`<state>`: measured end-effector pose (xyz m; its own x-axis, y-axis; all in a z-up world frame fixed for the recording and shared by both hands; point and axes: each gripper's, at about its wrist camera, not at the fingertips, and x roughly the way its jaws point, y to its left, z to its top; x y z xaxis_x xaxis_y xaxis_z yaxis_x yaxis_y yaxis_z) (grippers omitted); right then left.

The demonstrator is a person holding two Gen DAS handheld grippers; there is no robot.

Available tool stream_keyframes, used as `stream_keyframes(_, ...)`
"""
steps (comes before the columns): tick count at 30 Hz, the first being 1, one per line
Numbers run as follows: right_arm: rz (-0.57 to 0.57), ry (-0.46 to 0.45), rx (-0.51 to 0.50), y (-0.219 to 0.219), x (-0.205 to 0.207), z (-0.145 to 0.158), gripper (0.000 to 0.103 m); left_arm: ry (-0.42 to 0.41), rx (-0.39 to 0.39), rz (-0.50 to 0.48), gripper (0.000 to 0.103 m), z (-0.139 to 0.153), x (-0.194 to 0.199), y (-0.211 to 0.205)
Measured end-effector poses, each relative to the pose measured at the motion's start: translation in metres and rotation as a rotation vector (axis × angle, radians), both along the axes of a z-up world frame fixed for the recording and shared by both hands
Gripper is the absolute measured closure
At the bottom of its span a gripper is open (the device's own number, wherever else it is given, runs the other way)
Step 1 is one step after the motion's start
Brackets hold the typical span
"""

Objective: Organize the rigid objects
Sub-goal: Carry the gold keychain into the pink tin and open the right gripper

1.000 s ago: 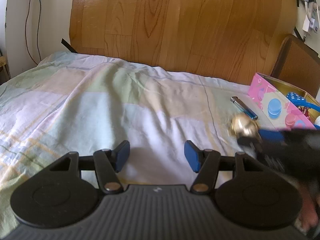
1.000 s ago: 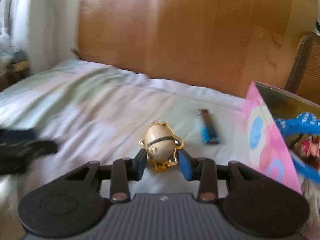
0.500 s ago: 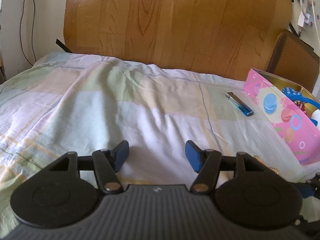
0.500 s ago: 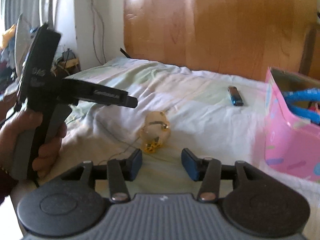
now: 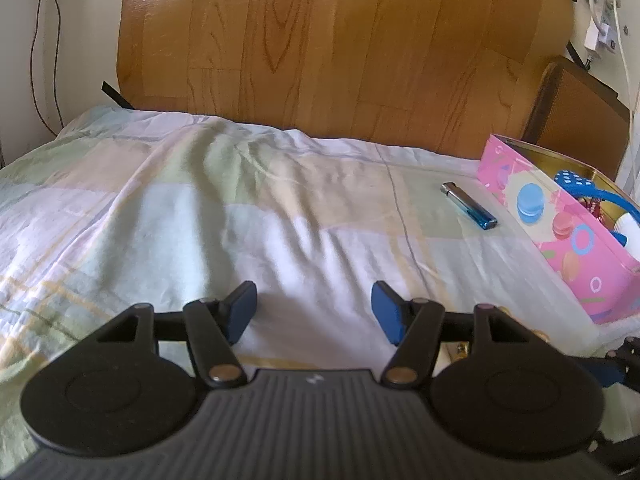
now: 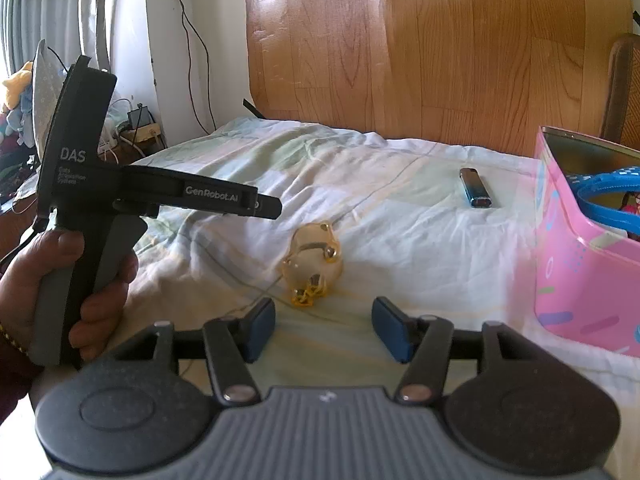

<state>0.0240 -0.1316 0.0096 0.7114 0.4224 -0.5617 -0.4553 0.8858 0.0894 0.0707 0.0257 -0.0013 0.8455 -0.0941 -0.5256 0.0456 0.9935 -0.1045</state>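
my right gripper [image 6: 323,327] is spread, empty, just short of the gold pig figurine [image 6: 314,266] on the bedsheet [image 6: 400,240]; blue lighter [image 6: 475,193] beside the pink box [image 6: 584,280]. my left gripper [image 5: 314,312] is spread, empty.

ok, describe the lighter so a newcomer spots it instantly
Start at the pink box at the bedsheet's right side. Just to its left, toward the wooden headboard, lies the lighter: slim, blue with a silver cap, unlike the rounded gold figurine.
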Motion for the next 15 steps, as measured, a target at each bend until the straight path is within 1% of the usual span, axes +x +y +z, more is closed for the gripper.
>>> stream_keyframes(15, -0.01, -0.001, -0.006, -0.0017, 0.0014, -0.0017, 0.046, 0.001, -0.017, -0.044, 0.037, 0.0009, -0.0022, 0.0014)
